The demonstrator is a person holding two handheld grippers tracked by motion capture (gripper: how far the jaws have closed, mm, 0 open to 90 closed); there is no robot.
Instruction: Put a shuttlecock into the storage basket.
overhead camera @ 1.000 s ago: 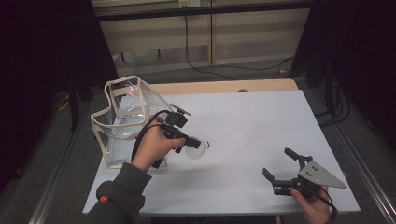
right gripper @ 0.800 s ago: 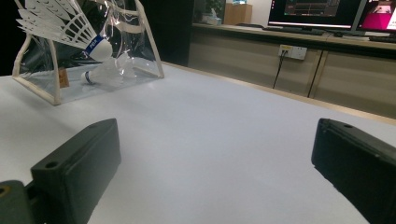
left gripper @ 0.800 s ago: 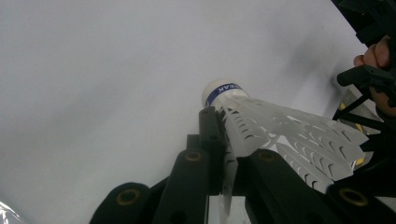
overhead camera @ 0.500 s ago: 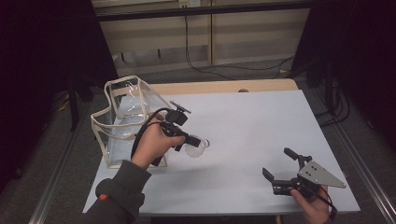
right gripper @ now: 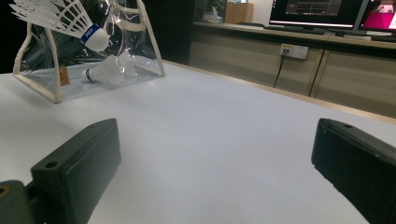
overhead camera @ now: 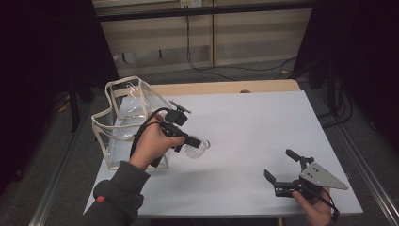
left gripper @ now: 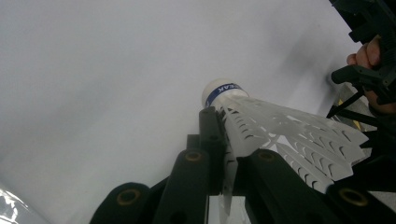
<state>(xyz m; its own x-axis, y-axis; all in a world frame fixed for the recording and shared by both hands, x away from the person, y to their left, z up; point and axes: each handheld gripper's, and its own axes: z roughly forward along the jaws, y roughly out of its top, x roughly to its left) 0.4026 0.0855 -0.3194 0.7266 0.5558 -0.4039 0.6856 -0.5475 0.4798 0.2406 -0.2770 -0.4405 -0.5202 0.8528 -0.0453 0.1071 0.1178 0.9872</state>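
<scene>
Pinched by its feather skirt between the left gripper's point(overhead camera: 194, 143) two black jaws, a white shuttlecock point(overhead camera: 196, 149) hangs just above the white desk point(overhead camera: 263, 127), its cork end with a blue band pointing away from the hand and toward the middle of the sheet. In the left gripper view the jaws are pressed together on one side of the skirt point(left gripper: 280, 135), the feathers fanning out to the right of them and the banded cork point(left gripper: 223, 91) standing clear beyond the jaw tips over bare desk surface. The hand that carries this gripper sits just beside a clear plastic bag point(overhead camera: 126, 120) with pale cream edging, which stands at the left edge of the desk with its opening facing the gripper. Through the right gripper view the bag point(right gripper: 56, 70) shows a second shuttlecock point(right gripper: 106, 71) lying on its side inside, near the bag's mouth, while the held one point(right gripper: 60, 18) shows above it at the top left. Well apart, at the near right corner of the desk, the right gripper point(overhead camera: 281, 172) rests low with its jaws spread wide and nothing between them, pointing across the desk toward the bag; its grey three-cornered plate lies on top. Beyond the desk's far edge a wooden strip, cables on the floor and cabinets are visible.
</scene>
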